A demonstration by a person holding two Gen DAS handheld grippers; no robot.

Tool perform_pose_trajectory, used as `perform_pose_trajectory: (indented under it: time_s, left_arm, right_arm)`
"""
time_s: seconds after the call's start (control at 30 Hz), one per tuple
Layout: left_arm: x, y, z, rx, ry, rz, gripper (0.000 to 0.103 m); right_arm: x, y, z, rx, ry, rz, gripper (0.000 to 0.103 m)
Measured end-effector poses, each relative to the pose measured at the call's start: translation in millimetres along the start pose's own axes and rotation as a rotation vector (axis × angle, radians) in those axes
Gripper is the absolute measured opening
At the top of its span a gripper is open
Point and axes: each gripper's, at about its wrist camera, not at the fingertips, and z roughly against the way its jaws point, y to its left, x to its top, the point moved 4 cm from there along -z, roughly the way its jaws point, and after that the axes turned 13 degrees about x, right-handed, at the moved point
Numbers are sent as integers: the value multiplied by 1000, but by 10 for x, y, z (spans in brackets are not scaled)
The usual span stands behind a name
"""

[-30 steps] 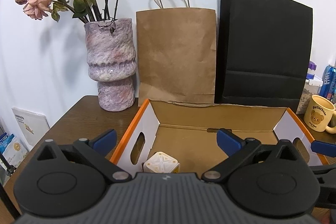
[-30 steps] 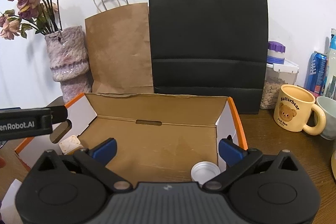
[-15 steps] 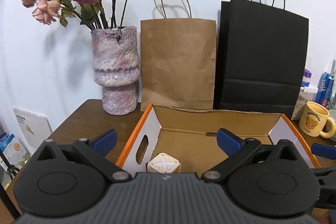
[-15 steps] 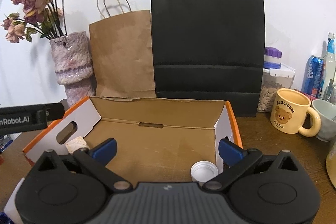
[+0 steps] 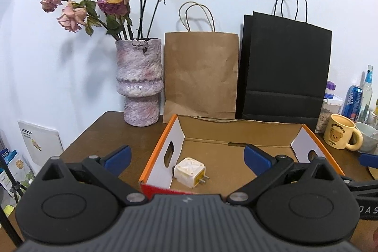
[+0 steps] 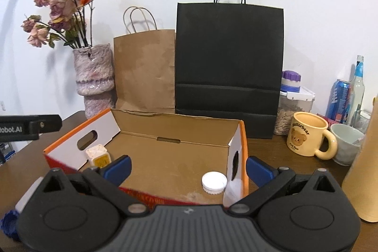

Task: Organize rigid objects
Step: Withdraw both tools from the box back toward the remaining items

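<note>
Cardboard box ahead of both open grippers, two small objects already inside.

You held the left gripper (image 5: 185, 157) with its jaws wide apart and empty; the white charger (image 5: 189, 172) lay between and just beyond them, in the box (image 5: 156, 155) corner near the handle slot, probably so it stayed out of the way. Your right gripper (image 6: 187, 167) was also spread open with nothing in it, and the white cap (image 6: 214, 182) sat between its jaws, toward the right one, against the other end wall. I judge that you kept both grippers back from the box to look for the next object.
</note>
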Motion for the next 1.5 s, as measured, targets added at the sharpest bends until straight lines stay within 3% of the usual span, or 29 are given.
perform_pose_trajectory:
  time_s: [0.47,0.87,1.2,1.5]
  left_arm:
    - [-190,382,558,-14,-19,-1,103]
    - [-661,738,739,9,38,-52,103]
    - [-993,899,777,-13,58,-66,103]
    - [-1077,993,729,-11,71,-30,103]
  right_arm:
    - [-263,185,648,37,-22,44,103]
    - [-715,270,993,46,43,45,103]
    - [-1024,273,1079,36,103,35,103]
    - [-1145,320,914,32,162,54,103]
